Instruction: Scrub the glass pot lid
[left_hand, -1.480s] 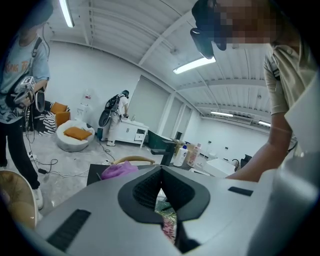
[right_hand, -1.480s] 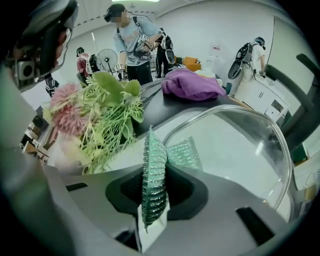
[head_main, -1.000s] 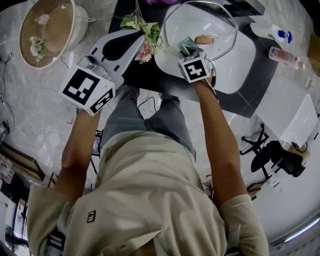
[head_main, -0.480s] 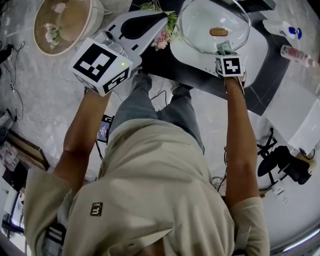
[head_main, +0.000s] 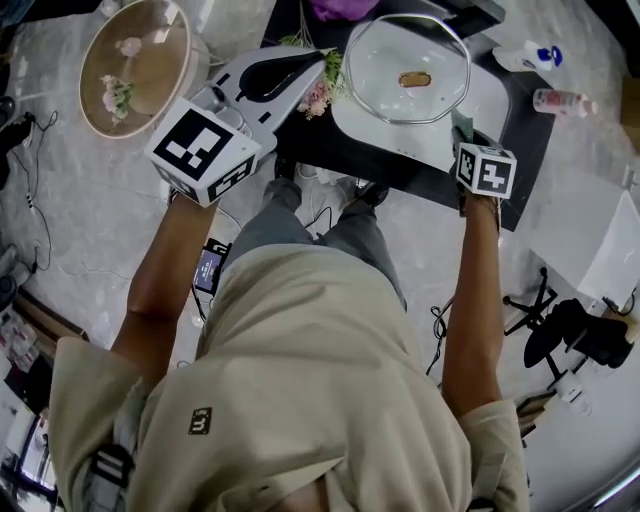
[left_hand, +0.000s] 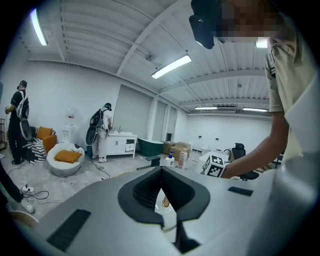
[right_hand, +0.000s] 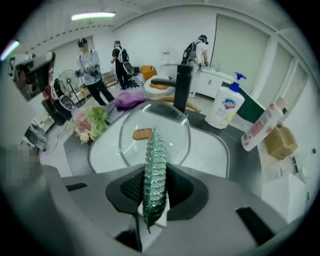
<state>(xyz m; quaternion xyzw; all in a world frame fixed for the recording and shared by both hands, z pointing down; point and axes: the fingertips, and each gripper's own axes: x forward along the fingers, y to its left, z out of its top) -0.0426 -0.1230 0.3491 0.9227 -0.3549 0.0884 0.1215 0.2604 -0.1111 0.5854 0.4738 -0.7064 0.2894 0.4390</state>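
The glass pot lid (head_main: 405, 68) lies over the white basin (head_main: 440, 140), its brown handle (head_main: 414, 78) facing up. My right gripper (head_main: 463, 132) hangs at the basin's near right edge, clear of the lid, shut on a green glittery scrub sponge (right_hand: 154, 175). Seen from the right gripper view, the lid (right_hand: 172, 131) sits just beyond the sponge's tip. To the lid's left my left gripper (head_main: 315, 58) is held up with its jaws shut and nothing between them. In the left gripper view (left_hand: 161, 199), a sliver of the lid's handle shows through the slit.
A bunch of flowers (head_main: 322, 88) lies left of the basin. A black tap (right_hand: 182, 92), a pump soap bottle (right_hand: 227, 107) and a pink-capped bottle (right_hand: 262, 127) stand behind it. A round wooden tray (head_main: 135, 65) sits far left, an office chair (head_main: 560, 330) right. People stand in the background.
My right gripper has drawn back with the sponge from the lid's near rim to the basin's near right edge. The left gripper has stayed raised beside the flowers.
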